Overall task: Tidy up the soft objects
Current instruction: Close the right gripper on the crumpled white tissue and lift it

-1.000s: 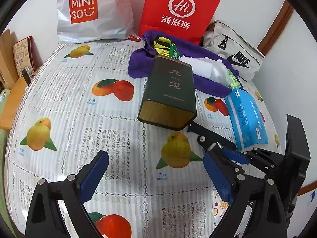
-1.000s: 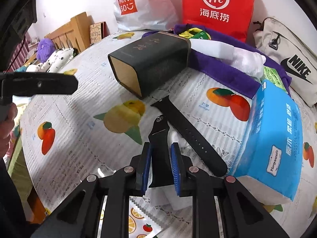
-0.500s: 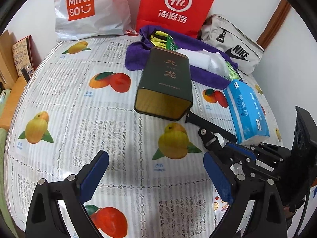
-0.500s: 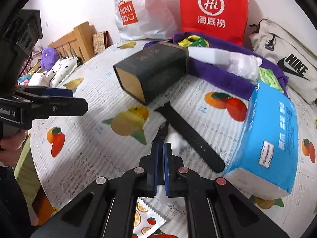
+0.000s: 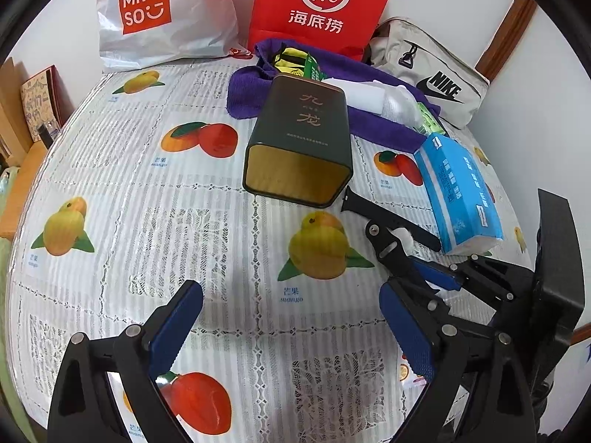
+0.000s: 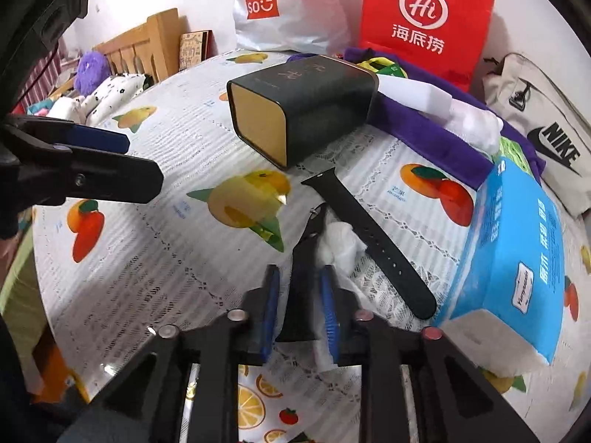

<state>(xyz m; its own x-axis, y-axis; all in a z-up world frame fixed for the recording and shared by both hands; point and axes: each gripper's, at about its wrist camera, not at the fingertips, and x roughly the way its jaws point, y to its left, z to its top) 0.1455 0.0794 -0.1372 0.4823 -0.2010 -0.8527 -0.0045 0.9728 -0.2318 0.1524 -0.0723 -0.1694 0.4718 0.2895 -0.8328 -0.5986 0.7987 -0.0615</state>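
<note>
Right wrist view: right gripper fingers clenched edgewise on the short watch strap. On lifting, the floppy strap may twist free or drag the touching cotton wad. Left gripper fingers released, empty.

Tin before towel, strap between tin and tissue pack

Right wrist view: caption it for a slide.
Right gripper clamps the short watch strap beside a cotton wad on the fruit-print tablecloth.

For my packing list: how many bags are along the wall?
3: white Miniso bag left, red paper bag in the middle, beige Nike bag right. None seems hidden.
</note>
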